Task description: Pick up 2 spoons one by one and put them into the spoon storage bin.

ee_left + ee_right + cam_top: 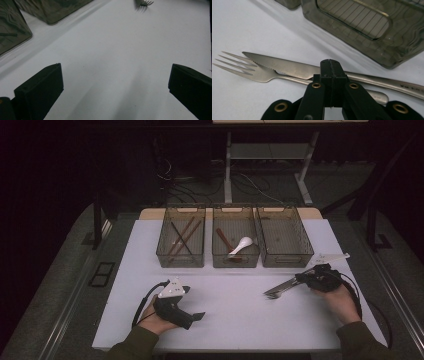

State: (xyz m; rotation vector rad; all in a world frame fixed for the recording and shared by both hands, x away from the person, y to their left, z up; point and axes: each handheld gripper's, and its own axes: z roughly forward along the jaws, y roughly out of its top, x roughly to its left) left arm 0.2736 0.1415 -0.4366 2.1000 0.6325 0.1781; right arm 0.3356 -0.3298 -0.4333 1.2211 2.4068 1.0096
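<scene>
A steel fork (249,71) and a serrated steel knife (284,66) are seen lying together on the white table (225,315), in front of the empty right-hand smoked plastic bin (285,237) (nearest of three). The right gripper (331,67) has its jaws pressed together just above them; the left gripper (115,82) is held spread, well apart.

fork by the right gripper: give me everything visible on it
The fork is plain silvery metal, four tines, slim neck, rounded handle end. It lies flat on the white table, in front of the right-hand bin, tines pointing toward the table's middle. A serrated knife lies alongside, its blade overlapping the fork's neck. The right gripper, jaws shut together, sits over both handles; whether it grips the fork or only presses on it cannot be told.
</scene>
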